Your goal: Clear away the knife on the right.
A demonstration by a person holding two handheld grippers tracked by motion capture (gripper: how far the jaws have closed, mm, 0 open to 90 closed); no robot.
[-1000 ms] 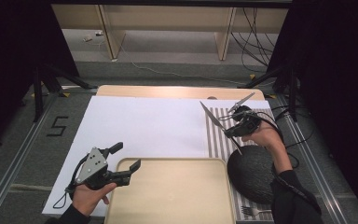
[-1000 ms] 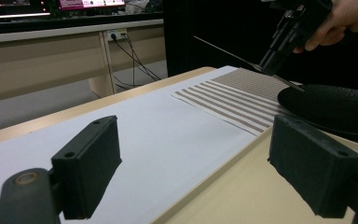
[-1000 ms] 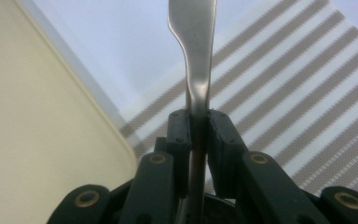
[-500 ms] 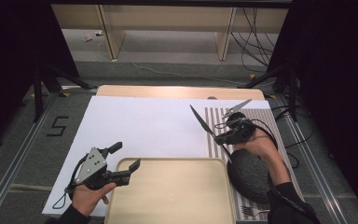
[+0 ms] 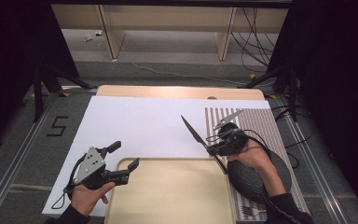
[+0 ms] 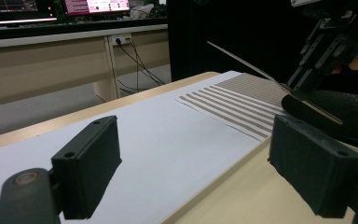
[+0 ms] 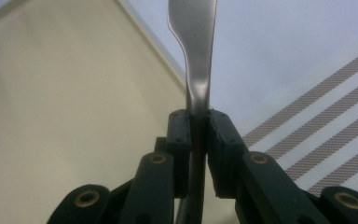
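The knife (image 5: pixel 196 136) was clamped by its handle in the right hand-held gripper (image 5: pixel 213 150), its long axis running up and away from the jaws, blade tip slanting out over the white sheet (image 5: pixel 140 123). The tan tray (image 5: pixel 168 196) lay just below and to the side of that gripper, so the knife hung near the tray's far corner, above the counter (image 5: pixel 177 91). The left hand-held gripper (image 5: pixel 127 161) rested at the tray's opposite corner, jaws apart and empty, well clear of the knife; the right one was plainly nearer. Against the earlier frames, the right gripper and knife had shifted off the striped mat (image 5: pixel 256 123) toward the tray, while the left stayed put.
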